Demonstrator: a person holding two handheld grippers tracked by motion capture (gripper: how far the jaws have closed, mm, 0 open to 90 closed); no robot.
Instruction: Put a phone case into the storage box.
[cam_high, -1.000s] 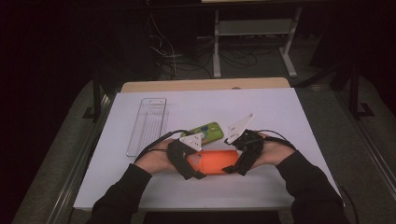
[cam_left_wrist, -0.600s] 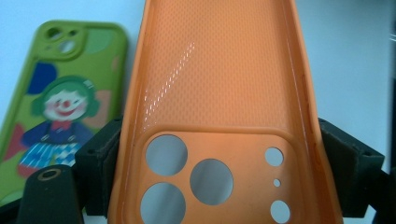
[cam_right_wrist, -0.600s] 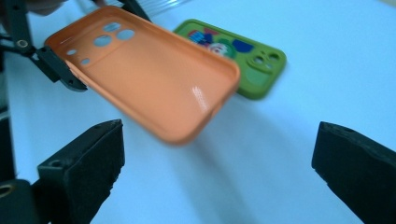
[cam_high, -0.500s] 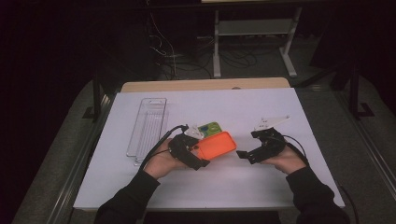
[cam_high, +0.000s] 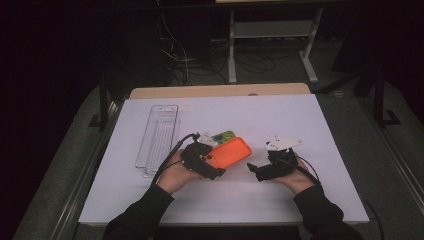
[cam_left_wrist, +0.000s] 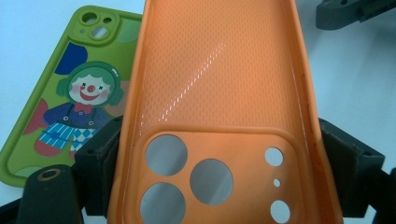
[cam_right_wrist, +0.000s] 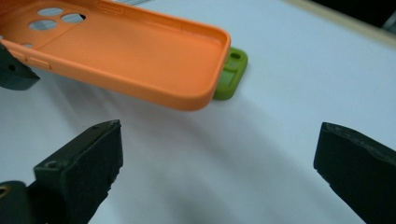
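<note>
Left claw grips orange case | clear tray empty

black grippers, grey plates, dark sleeves

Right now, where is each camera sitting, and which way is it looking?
High view: sits above the person's side, looking forward and down on the table; both forearms and hands come in, left gripper and right gripper between them.
Left gripper view: rides the left gripper, looking along its jaws, shut on the orange phone case, beside the green clown case.
Right gripper view: rides the right gripper, jaws open, facing the table.
Shared: both gripper views show the orange and green cases.
</note>
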